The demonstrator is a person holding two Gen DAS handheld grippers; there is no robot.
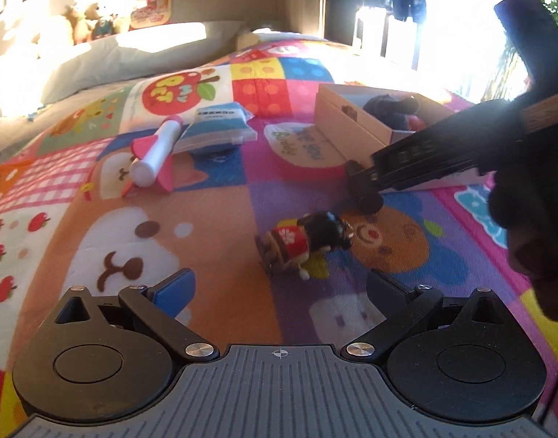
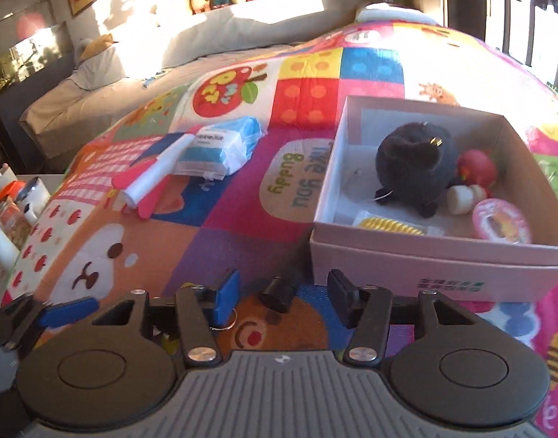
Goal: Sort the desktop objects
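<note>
- A small toy figure (image 1: 308, 244), dark-headed with a red flowered top, lies on its side on the patchwork play mat (image 1: 213, 226), near and left of the cardboard box (image 2: 439, 262); it appears only in the left wrist view
- The box already holds a black plush toy (image 2: 415, 162), a red ball (image 2: 477, 168), a yellow ridged piece (image 2: 388, 225) and a pink round case (image 2: 503, 224), so the sorting looks well along
- The right gripper (image 2: 282, 297) sits low over the mat just in front of the box's near wall, jaws partly open; a small dark knob shows between them, but no pad presses on it and what it is cannot be told
- The left gripper (image 1: 280, 286) hangs just short of the figure, jaws spread wide and empty
- The step in hand looks like the approach to the figure
- Next, one pair of jaws needs to straddle the figure across its narrow side, close, and lift it over the box wall
- Farther left, a white-and-pink toy rocket (image 1: 153, 157) and a blue-and-white tissue pack (image 1: 216, 127) lie touching, still unsorted
</note>
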